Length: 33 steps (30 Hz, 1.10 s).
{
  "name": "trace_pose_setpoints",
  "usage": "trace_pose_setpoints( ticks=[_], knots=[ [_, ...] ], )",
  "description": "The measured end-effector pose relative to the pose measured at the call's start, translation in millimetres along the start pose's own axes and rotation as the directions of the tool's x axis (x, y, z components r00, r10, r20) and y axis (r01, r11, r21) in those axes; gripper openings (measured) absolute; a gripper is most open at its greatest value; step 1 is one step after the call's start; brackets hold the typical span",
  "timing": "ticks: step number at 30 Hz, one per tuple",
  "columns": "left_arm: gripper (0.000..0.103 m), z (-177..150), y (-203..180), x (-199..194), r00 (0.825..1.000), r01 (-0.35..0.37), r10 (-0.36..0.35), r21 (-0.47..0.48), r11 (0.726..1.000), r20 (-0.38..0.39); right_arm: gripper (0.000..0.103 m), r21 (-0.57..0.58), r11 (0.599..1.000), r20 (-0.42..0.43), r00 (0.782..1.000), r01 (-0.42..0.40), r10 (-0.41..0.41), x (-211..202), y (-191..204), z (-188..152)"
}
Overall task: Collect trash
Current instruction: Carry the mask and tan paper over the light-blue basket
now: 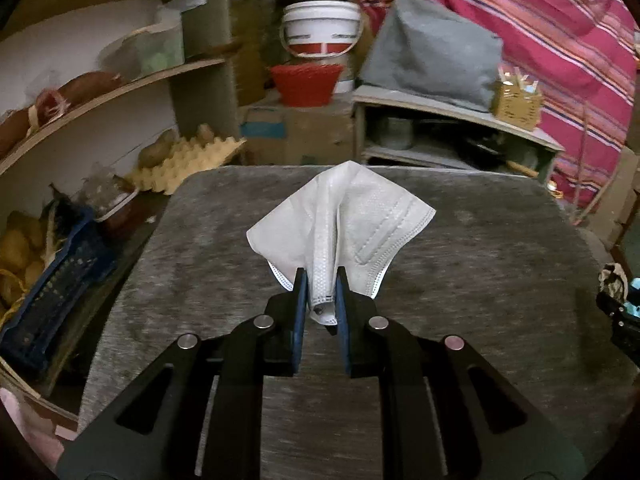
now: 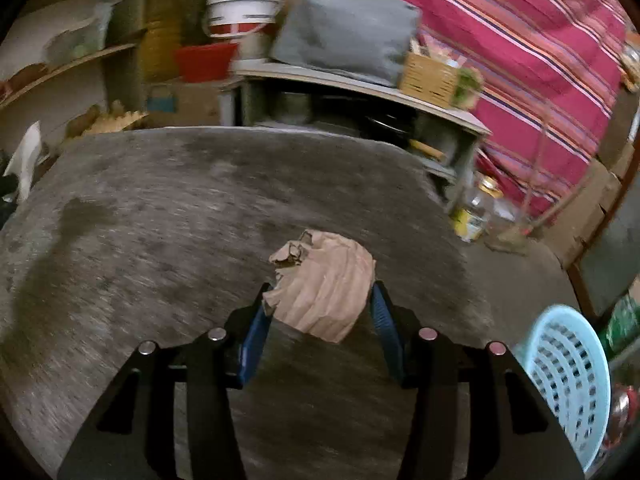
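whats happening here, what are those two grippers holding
A person is collecting trash with a gripper in each hand, over a grey table. The left gripper is shut on a white face mask. The right gripper has a crumpled brown paper bag between its fingers. A light blue basket sits at the right, neither item in it yet.

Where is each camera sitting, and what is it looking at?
Left wrist: on the left hand-held gripper, facing along its black arms at a pinched white face mask.
Right wrist: on the right hand-held gripper, facing a crumpled brown paper bag.
Shared: grey stone tabletop, white-and-red bucket, striped pink cloth.
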<state>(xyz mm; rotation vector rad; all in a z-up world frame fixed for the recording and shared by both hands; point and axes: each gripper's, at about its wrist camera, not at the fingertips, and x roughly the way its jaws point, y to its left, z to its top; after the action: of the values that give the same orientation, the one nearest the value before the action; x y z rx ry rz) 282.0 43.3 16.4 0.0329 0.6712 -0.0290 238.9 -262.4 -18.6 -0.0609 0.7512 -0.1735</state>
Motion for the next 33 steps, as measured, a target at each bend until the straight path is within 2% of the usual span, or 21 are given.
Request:
trace_pose_setpoints(
  ticks=[4, 8, 13, 20, 26, 33],
  knots=[
    [0.013, -4.9, -35.9, -9.6, 1.000, 0.008, -0.009, 0.063, 0.998, 0.018, 0.050, 0.018, 1.000, 0.013, 1.000, 0.023, -0.023, -12.4, -29.5, -7.1],
    [0.013, -12.2, -66.6, -8.3, 1.000, 0.030, -0.030, 0.104, 0.994, 0.000, 0.050, 0.044, 0.999, 0.017, 0.999, 0.031, -0.032, -22.1, -54.8, -15.9],
    [0.013, -19.5, -107.2, -6.8, 0.996, 0.089, -0.086, 0.138, 0.986, -0.028, 0.050, 0.089, 0.995, 0.017, 0.999, 0.045, -0.046, -35.0, -96.5, -28.0],
    [0.013, -17.3, -156.3, -24.7, 0.989, 0.146, -0.147, 0.171, 0.974, -0.007, 0.050, 0.141, 0.986, 0.006, 0.996, 0.093, -0.094, -50.2, -155.5, -48.7],
    [0.013, -15.7, -213.0, -42.3, 0.983, 0.176, -0.185, 0.247, 0.953, 0.015, 0.050, 0.197, 0.969, 0.004, 0.988, 0.150, -0.154, -65.9, -209.3, -62.3],
    [0.013, -25.9, -291.2, -57.9, 0.962, 0.254, -0.273, 0.326, 0.910, 0.013, 0.050, 0.253, 0.948, -0.010, 0.980, 0.193, -0.197, -74.2, -256.7, -79.1]
  ],
)
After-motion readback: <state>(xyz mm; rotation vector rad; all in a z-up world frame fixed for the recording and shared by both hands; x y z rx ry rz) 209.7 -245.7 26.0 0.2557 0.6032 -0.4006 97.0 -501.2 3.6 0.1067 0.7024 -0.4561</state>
